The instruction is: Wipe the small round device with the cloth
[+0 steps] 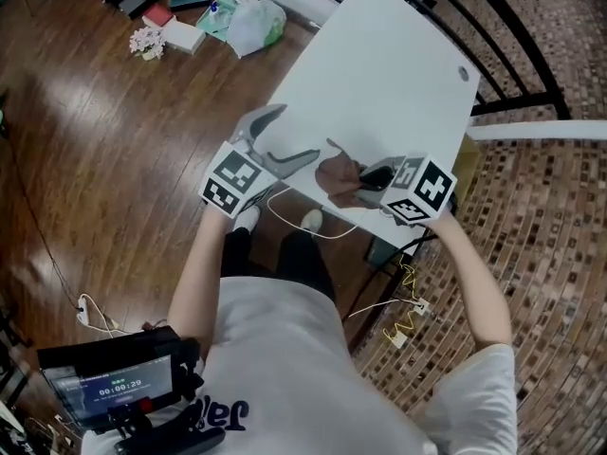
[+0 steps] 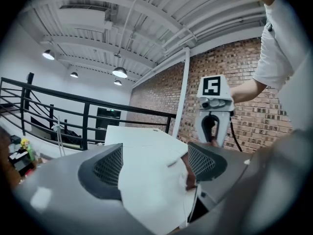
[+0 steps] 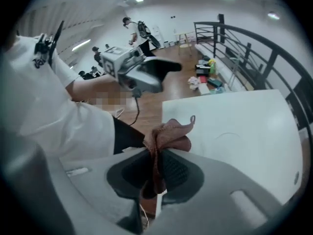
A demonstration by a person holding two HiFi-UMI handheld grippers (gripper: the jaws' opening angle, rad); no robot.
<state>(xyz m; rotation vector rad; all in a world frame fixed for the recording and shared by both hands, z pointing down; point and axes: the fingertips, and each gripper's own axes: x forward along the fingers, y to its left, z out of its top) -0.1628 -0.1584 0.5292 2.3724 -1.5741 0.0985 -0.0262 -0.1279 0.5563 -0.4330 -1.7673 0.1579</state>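
A brown cloth point(image 1: 339, 178) hangs bunched over the near edge of the white table point(image 1: 379, 74). My right gripper point(image 1: 365, 180) is shut on it. In the right gripper view the cloth point(image 3: 171, 133) sticks up from between the dark pads of the right gripper point(image 3: 156, 173). My left gripper point(image 1: 296, 136) stands open just left of the cloth, over the table's near corner, with only bare table between its pads point(image 2: 105, 168). A small round grey object point(image 1: 463, 74) lies at the table's far right corner, well away from both grippers.
A black railing point(image 1: 512, 36) runs behind the table, with brick floor to the right. Bags and boxes point(image 1: 237, 22) lie on the wood floor at far left. A white cable point(image 1: 313, 230) hangs below the table's near edge.
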